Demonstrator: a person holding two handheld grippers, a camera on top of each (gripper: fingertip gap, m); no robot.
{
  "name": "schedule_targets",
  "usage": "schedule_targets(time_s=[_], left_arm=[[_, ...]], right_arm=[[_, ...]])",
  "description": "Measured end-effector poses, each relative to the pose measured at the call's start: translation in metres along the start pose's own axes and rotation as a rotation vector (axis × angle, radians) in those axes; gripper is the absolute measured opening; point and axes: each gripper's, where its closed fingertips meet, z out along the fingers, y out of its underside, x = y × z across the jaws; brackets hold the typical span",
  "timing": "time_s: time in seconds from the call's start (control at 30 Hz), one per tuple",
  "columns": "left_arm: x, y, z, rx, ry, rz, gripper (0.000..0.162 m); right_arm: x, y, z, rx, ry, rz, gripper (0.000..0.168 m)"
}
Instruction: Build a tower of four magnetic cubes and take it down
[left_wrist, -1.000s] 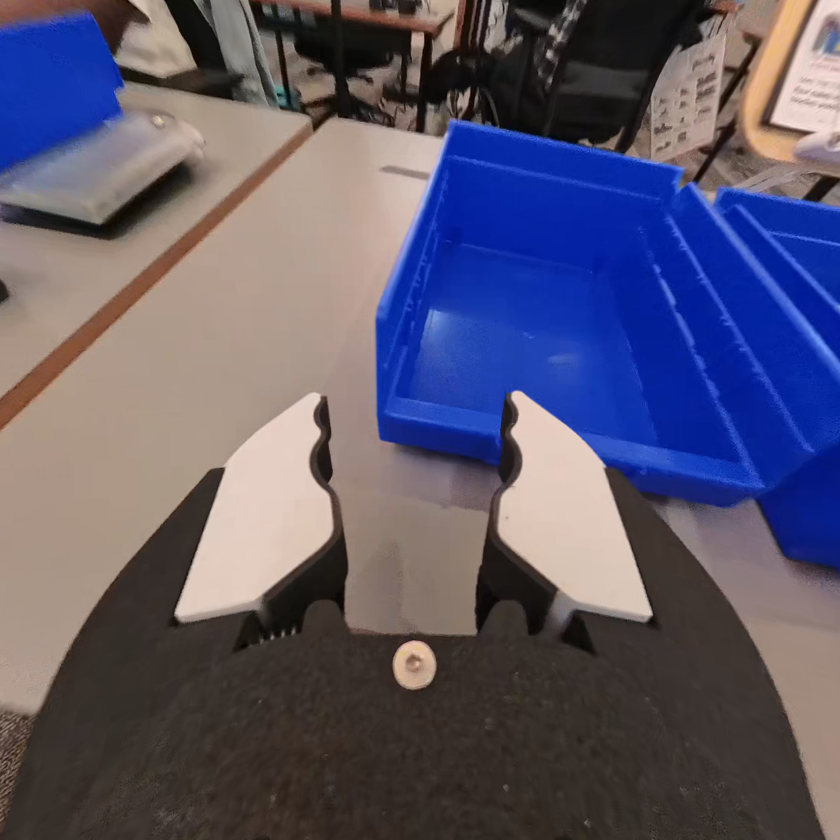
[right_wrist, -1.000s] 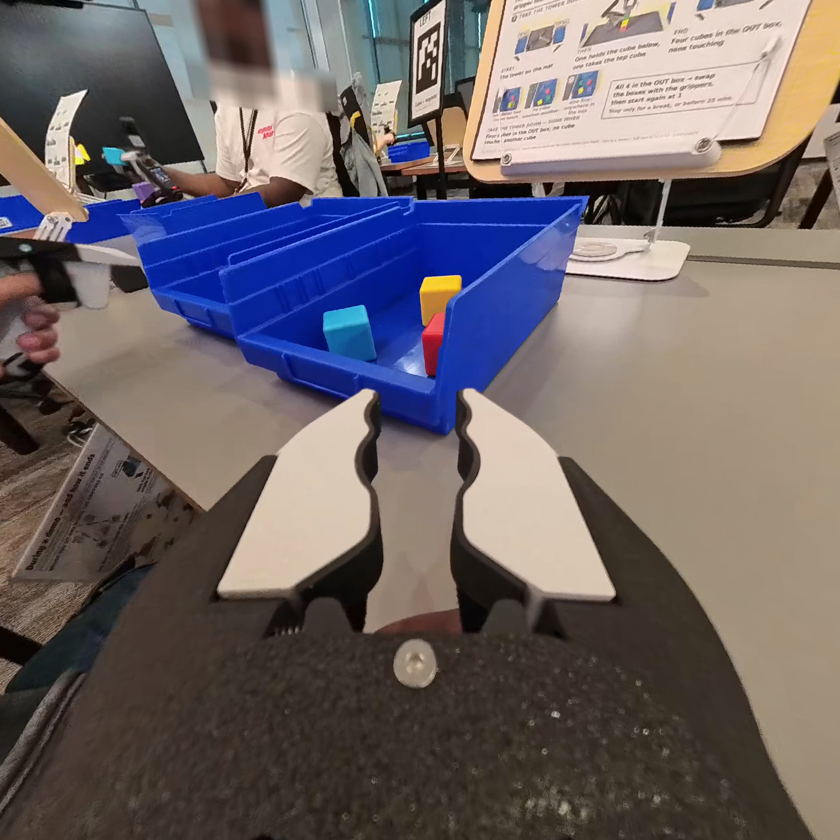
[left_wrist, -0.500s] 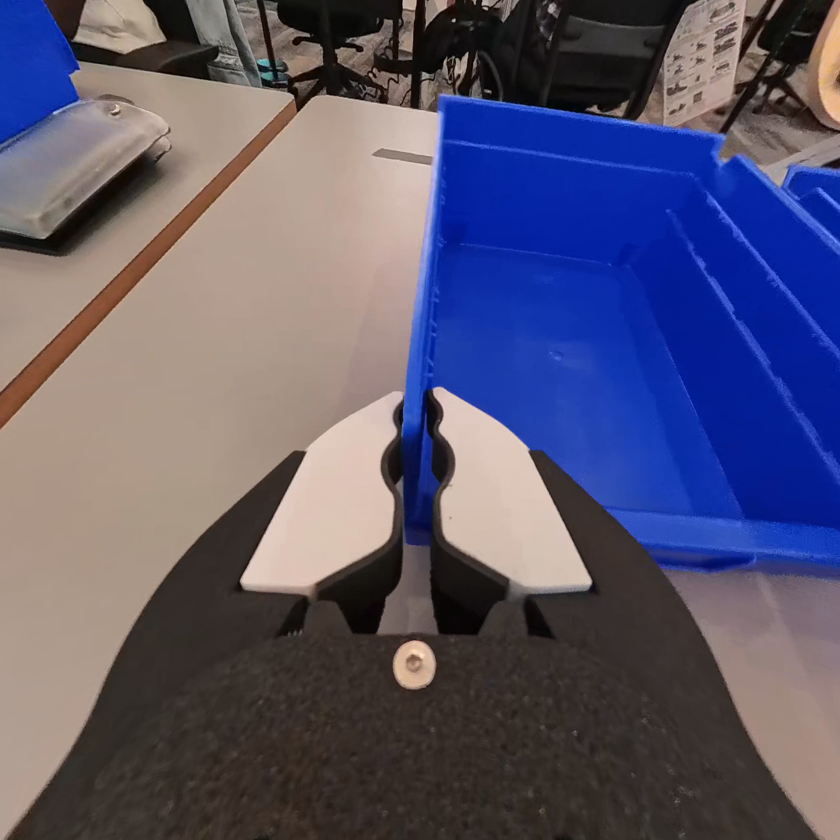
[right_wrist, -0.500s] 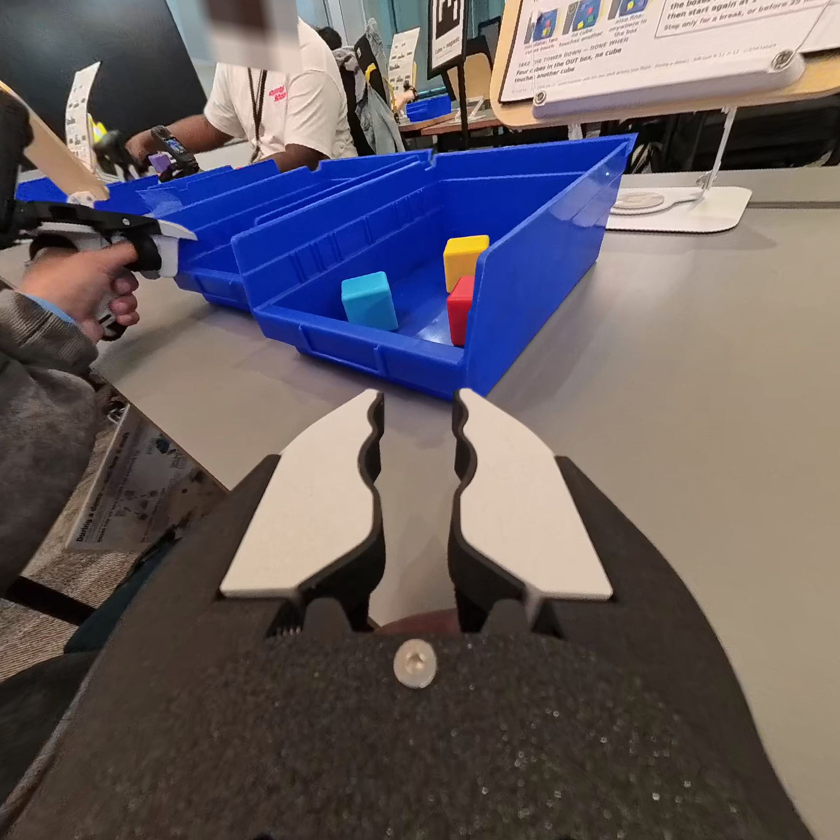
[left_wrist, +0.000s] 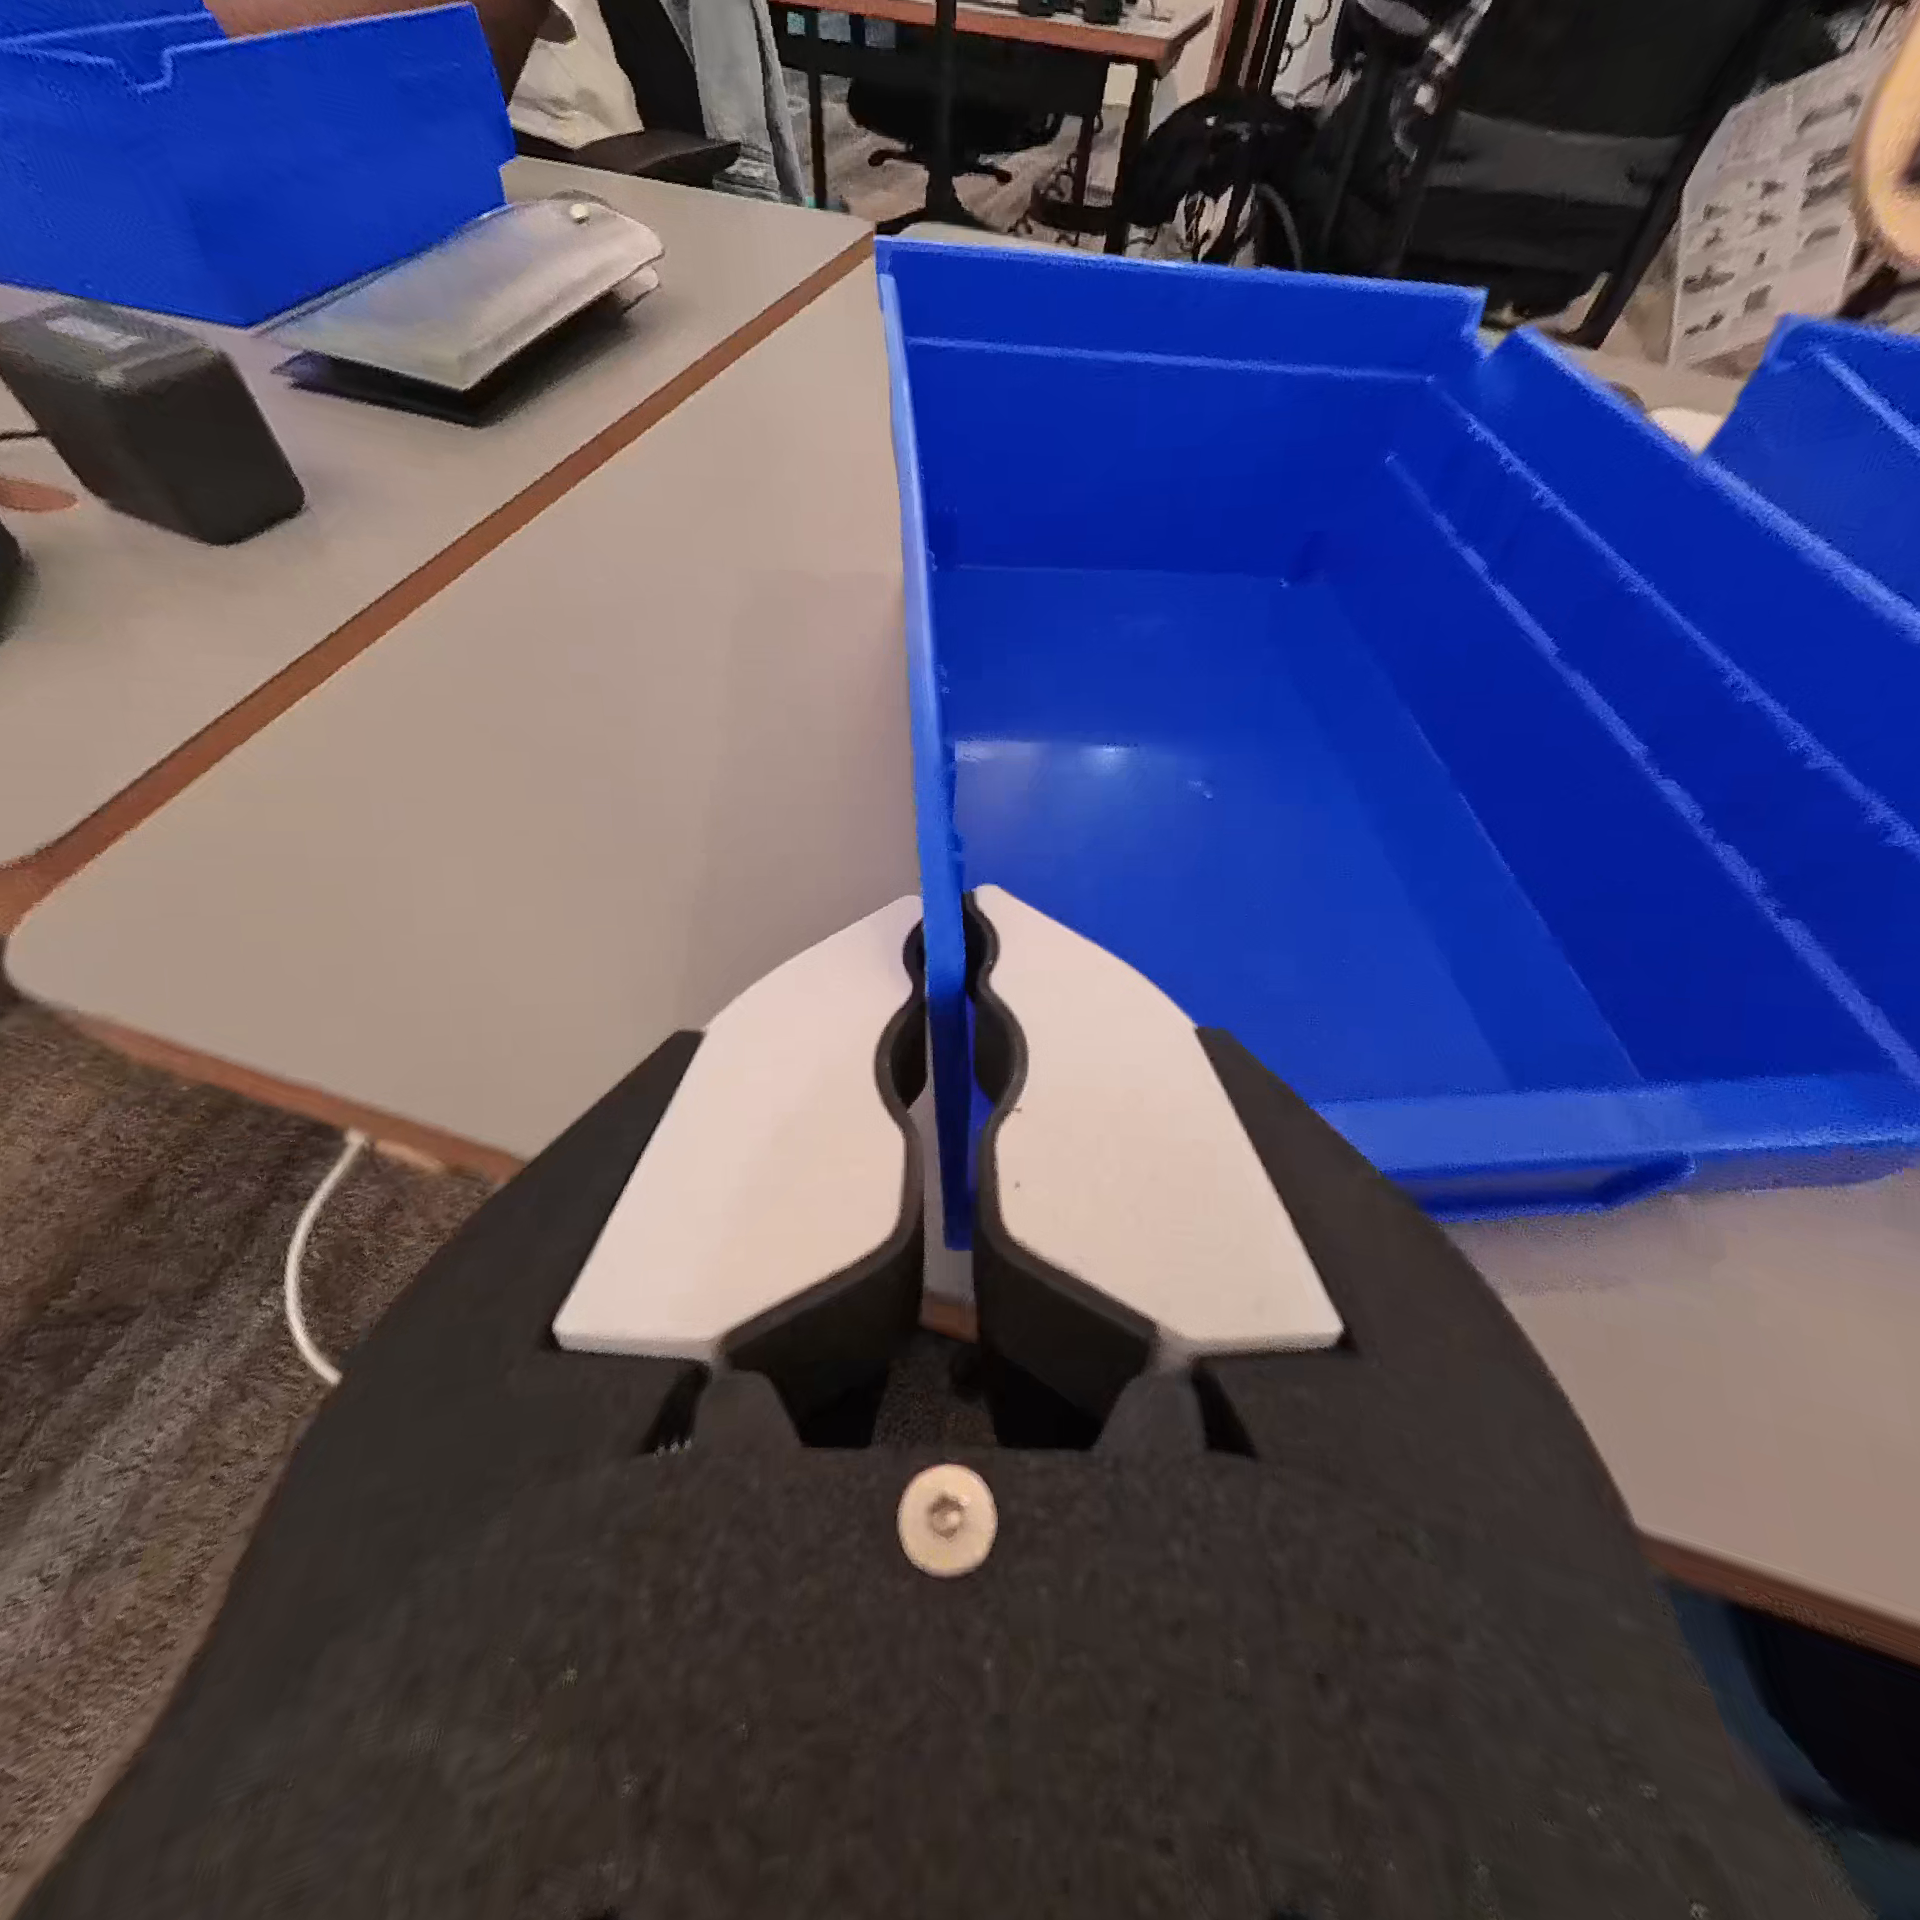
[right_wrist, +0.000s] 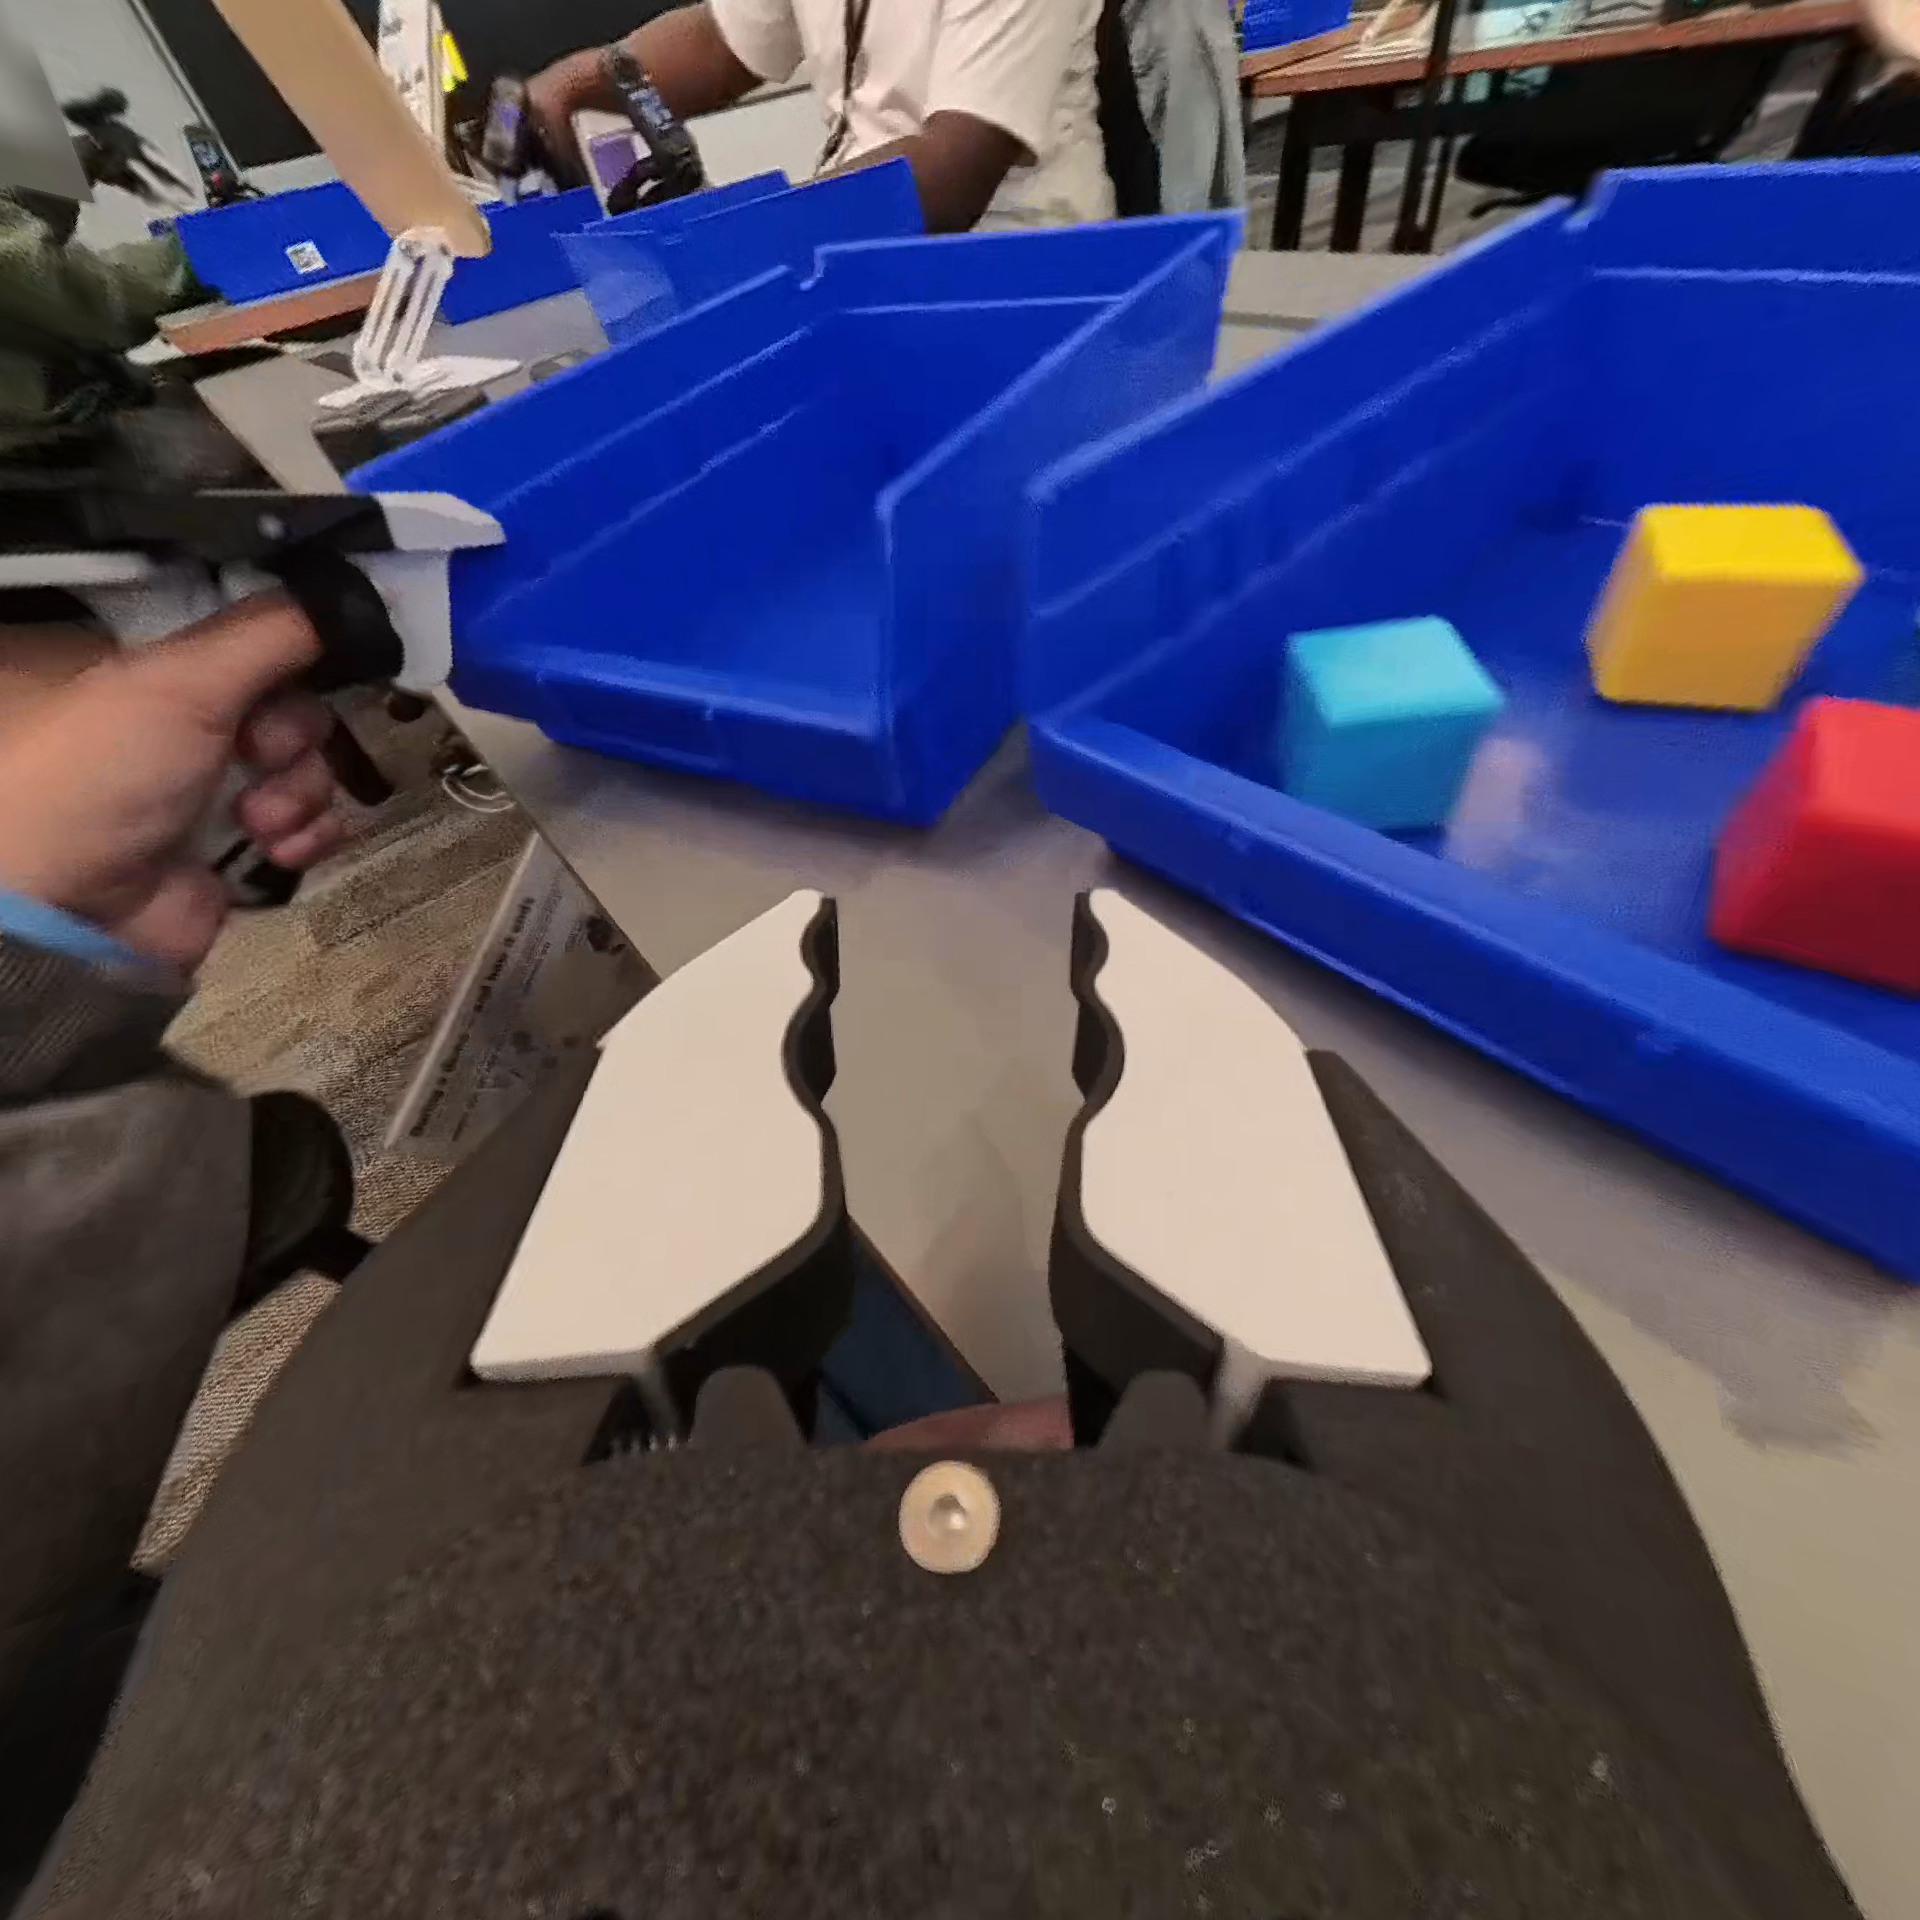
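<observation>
L tongs (left_wrist: 948, 1049) now clenched on bin (left_wrist: 1351, 831) sidewall, bin long axis pointing away; R tongs (right_wrist: 954, 1039) released wider.

No legible writing (paper sheet (right_wrist: 499, 997) blurred)

The right claw (right_wrist: 951, 935) is hovering with its jaws parted over the grey surface (right_wrist: 1558, 1299), gripping nothing. Ahead and to its right, a blue bin (right_wrist: 1403, 935) is holding a cyan cube (right_wrist: 1377, 717), a yellow cube (right_wrist: 1714, 613) and a red cube (right_wrist: 1829, 842) (partly cut off). Far left, the left claw (right_wrist: 442, 566) is pinching an empty bin (right_wrist: 727, 717).
</observation>
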Motion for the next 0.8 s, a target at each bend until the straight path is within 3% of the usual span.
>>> schedule_targets(time_s=[0.13,0.23,0.3,0.4,0.5,0.63,0.8], left_arm=[[0.002,0.014,-0.037,0.033,-0.013,0.003,0.003],[0.009,0.021,-0.054,0.049,-0.007,0.016,0.004],[0.014,0.024,-0.062,0.061,0.000,0.034,0.004],[0.019,0.026,-0.072,0.078,-0.033,0.069,0.005],[0.026,0.004,-0.087,0.190,-0.067,0.104,0.004],[0.049,-0.056,-0.122,0.436,-0.094,0.168,0.003],[0.130,-0.131,-0.141,0.625,0.042,0.183,0.003]], right_arm=[[-0.030,-0.013,0.044,-0.007,0.009,-0.004,0.047],[-0.028,-0.017,0.066,-0.006,0.100,-0.022,0.045],[-0.023,-0.016,0.075,-0.018,0.140,-0.007,0.020],[-0.014,-0.020,0.073,-0.002,0.198,0.039,0.004],[-0.016,-0.040,0.059,0.109,0.243,0.007,0.003],[-0.018,-0.104,0.014,0.362,0.294,-0.056,0.003],[0.027,-0.177,-0.071,0.567,0.425,-0.110,0.003]])
